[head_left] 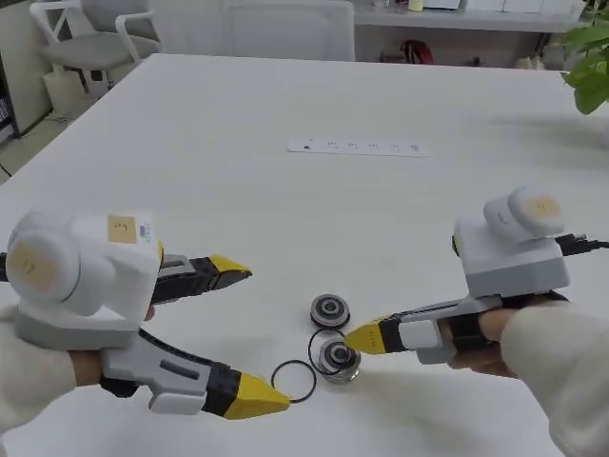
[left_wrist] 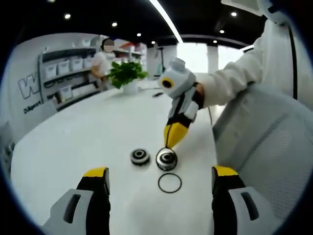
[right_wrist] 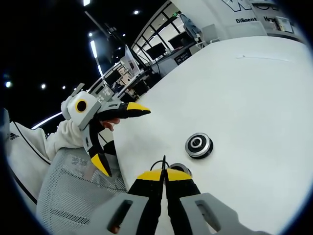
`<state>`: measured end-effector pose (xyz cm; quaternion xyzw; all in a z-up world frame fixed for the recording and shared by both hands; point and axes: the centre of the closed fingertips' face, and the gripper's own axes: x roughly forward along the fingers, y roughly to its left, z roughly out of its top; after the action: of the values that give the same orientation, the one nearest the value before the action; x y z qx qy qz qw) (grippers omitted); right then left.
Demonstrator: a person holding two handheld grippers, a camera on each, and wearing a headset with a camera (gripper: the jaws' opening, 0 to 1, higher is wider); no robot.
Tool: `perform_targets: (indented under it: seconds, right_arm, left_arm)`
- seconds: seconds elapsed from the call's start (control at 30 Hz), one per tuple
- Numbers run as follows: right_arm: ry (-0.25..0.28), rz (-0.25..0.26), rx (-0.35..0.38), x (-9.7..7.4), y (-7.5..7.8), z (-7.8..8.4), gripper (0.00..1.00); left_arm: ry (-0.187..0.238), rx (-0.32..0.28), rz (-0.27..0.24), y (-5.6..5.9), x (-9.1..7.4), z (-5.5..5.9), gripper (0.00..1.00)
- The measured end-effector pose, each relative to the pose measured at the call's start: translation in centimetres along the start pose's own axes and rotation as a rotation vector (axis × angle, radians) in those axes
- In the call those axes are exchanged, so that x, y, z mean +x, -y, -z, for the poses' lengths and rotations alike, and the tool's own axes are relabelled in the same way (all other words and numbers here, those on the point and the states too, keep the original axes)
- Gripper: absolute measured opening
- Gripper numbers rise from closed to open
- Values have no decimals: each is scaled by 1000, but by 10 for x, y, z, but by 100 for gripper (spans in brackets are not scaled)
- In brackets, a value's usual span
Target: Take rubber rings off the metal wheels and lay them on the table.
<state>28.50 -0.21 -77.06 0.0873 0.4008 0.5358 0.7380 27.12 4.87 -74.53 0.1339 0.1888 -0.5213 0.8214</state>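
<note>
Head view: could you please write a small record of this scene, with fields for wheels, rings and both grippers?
near wheel: pulled ring partly off it
far wheel: black ring on it
loose ring: flat on table
right gripper: shut on pulled ring
left gripper: open, holding nothing

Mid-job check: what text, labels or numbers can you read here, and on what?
"Diligent": on the wall, left gripper view.
"W": large letter, same wall, rest cut off.
White strip on the table: marks too small to read.
Metal wheels, rubber rings: nothing readable.
</note>
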Motion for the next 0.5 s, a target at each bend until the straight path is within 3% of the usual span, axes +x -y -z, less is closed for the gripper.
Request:
perform_targets:
  seconds: [0.5]
  right_arm:
    - [0,-56,-23,8,-21,-3,0]
  left_arm:
    - [13,-18,3,4,-5,2,92]
